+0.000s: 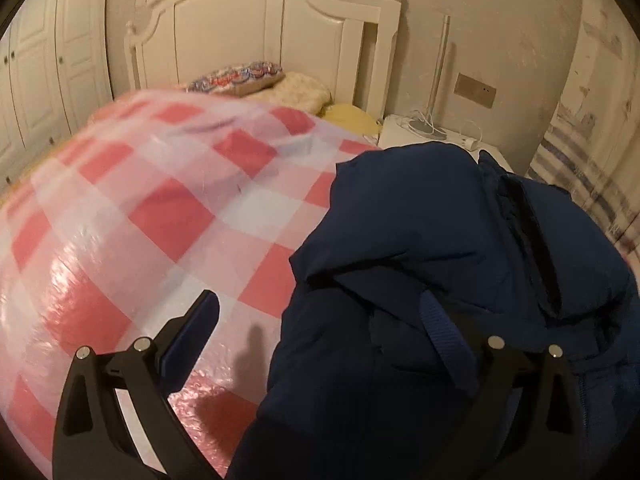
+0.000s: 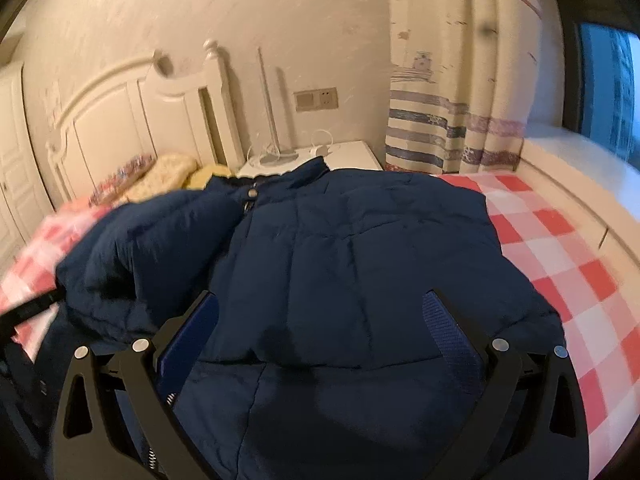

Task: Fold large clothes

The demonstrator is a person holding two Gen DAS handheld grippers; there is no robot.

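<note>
The jacket (image 2: 340,248) lies on the bed (image 2: 560,248), collar at 12 o'clock, one sleeve (image 2: 152,240) bunched at 9 o'clock; the right tongs (image 2: 320,320) hang agape above its hem, gripping nothing; the left tongs (image 1: 328,320) are agape too, empty, at the jacket's edge; the padding is puffy and slick-looking, so a shallow pinch could slip and the fold spring back.
</note>
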